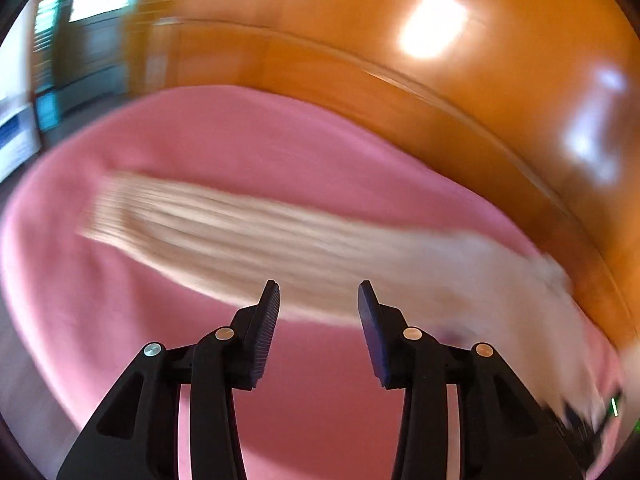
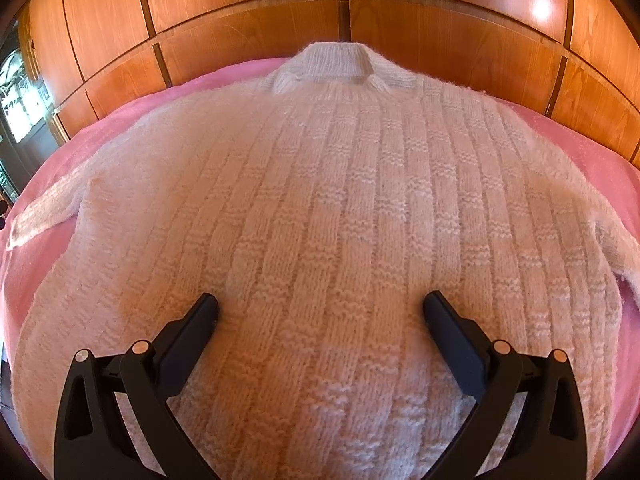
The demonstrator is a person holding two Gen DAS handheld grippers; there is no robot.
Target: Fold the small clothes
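Left gripper (image 1: 319,292): jaws apart, nothing between them, poised over 1 sleeve (image 1: 224,236) of the sweater, everything blurred. Right gripper (image 2: 320,308): jaws spread wide, tips resting on the sweater (image 2: 320,200), pinching nothing. 2 grippers, 1 cream knit sweater, 1 pink blanket (image 2: 600,160). Sweater spread flat on the blanket, collar (image 2: 334,62) toward the wooden panels (image 2: 440,40). Right view only: whole body, collar, both sleeves out sideways. Left view only: 1 outstretched sleeve, bare blanket beneath the jaws. No containers in either view.
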